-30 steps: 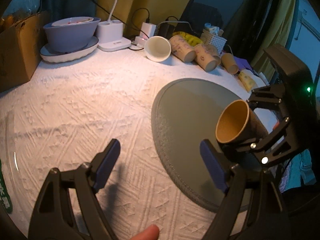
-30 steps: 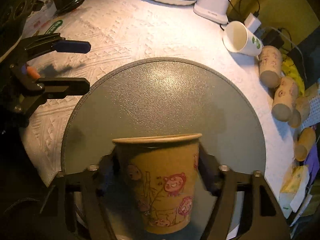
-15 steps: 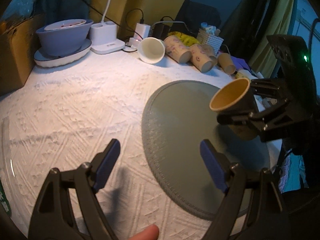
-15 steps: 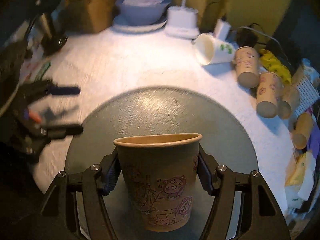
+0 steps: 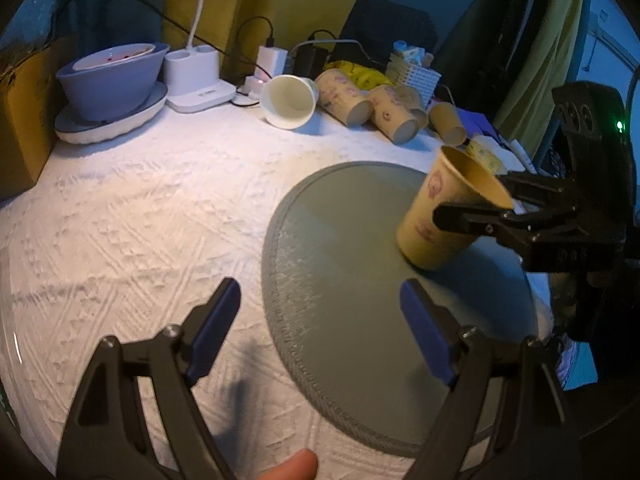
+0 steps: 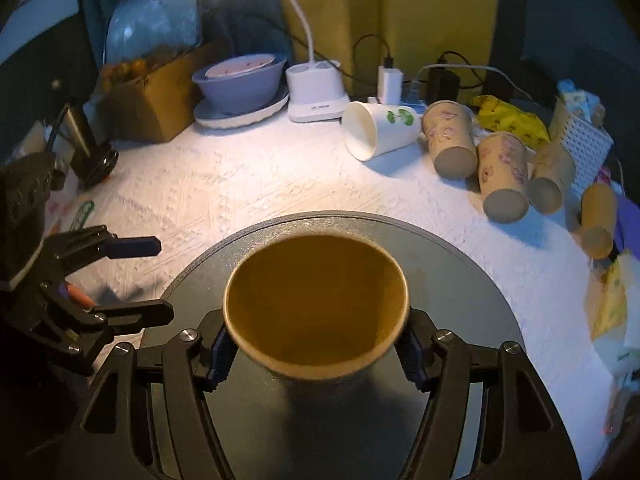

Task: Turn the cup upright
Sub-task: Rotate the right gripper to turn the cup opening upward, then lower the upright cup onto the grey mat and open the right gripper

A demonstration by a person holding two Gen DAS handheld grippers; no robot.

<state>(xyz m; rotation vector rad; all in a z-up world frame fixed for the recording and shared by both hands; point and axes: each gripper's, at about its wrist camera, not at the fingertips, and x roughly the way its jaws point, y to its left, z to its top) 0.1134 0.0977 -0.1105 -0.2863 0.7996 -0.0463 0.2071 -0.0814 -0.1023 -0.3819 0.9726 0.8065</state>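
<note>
A tan paper cup [image 5: 440, 212] with cartoon prints is mouth up and slightly tilted on the round grey mat [image 5: 344, 280]. My right gripper [image 6: 316, 354] is shut on the cup [image 6: 316, 304] around its upper wall; in the left wrist view the right gripper [image 5: 476, 204] reaches in from the right. My left gripper [image 5: 320, 328] is open and empty, low over the mat's near left edge; it also shows in the right wrist view [image 6: 148, 280] at the left.
Several paper cups [image 6: 500, 172] and a white cup [image 6: 376, 132] lie on their sides at the back. A lamp base [image 6: 316, 92], stacked bowls [image 6: 240, 88], a cardboard box [image 6: 148, 92], chargers and a white basket [image 6: 584, 144] line the table's back edge.
My right gripper has turned the cup from lying sideways to mouth up and lowered it onto the mat. The left gripper has stayed open in about the same place.
</note>
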